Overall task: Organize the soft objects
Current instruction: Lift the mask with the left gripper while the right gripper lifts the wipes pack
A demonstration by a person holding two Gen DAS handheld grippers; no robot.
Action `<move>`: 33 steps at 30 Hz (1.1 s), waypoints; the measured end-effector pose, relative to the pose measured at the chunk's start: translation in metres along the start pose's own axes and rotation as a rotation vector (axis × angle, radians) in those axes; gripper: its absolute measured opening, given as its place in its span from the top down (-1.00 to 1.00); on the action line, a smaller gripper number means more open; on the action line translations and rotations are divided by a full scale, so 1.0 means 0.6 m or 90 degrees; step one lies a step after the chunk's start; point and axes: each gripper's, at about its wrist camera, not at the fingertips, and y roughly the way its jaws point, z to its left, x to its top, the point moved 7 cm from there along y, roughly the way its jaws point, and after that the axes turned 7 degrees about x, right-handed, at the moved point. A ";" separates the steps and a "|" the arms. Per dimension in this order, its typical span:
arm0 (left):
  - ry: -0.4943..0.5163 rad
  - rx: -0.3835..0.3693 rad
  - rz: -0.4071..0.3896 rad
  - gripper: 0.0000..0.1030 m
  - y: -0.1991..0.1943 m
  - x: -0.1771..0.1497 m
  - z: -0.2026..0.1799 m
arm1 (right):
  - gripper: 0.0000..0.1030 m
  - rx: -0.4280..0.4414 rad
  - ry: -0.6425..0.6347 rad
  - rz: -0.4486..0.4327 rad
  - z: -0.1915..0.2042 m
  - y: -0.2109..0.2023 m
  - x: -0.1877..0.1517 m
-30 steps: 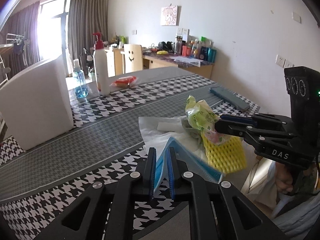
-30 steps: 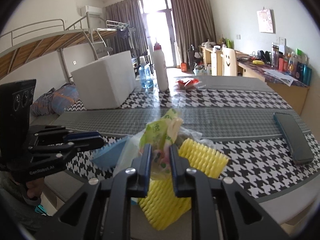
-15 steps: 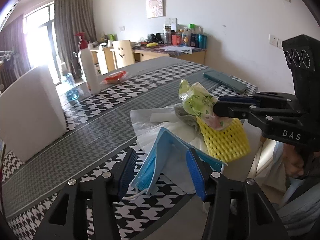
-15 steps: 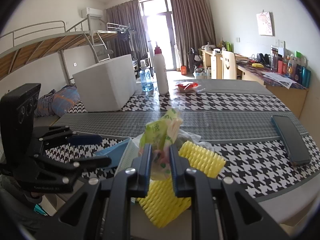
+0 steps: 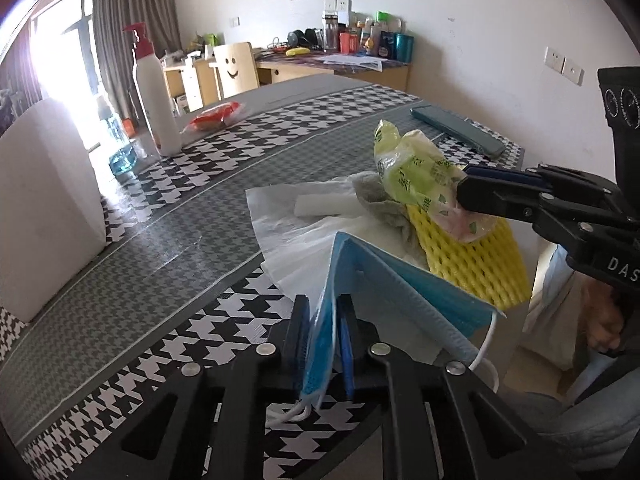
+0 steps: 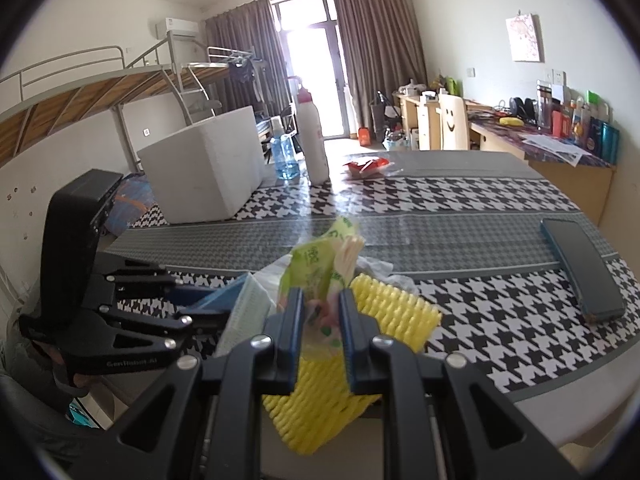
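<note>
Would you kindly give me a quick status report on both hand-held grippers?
Left hand-held gripper just re-closed, shut on blue face mask. Right hand-held gripper shut on green tissue packet. Yellow foam net beneath; nothing blocking.

Two bottles (image 6: 313, 136), one mask (image 5: 384, 284)

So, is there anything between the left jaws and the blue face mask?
No. The left gripper is already shut on the blue face mask; nothing visible stands between them.

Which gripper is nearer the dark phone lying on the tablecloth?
Right. The right gripper, shut on the green packet, is just across from the phone; the left gripper, clamping the blue mask, sits farther away.
</note>
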 end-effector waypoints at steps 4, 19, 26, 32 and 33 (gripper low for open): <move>0.007 -0.007 -0.015 0.88 -0.012 -0.001 -0.008 | 0.59 0.000 -0.001 -0.002 0.000 -0.002 0.000; -0.064 0.000 -0.120 0.88 -0.111 0.026 0.025 | 0.59 -0.006 -0.031 -0.030 0.027 -0.024 0.027; -0.100 0.036 -0.160 0.88 -0.146 0.038 0.053 | 0.59 -0.003 -0.050 -0.048 0.041 -0.027 0.047; -0.125 0.060 -0.188 0.88 -0.174 0.050 0.071 | 0.59 0.003 -0.059 -0.074 0.046 -0.031 0.069; -0.130 0.063 -0.191 0.88 -0.176 0.052 0.075 | 0.59 0.005 -0.059 -0.077 0.046 -0.031 0.071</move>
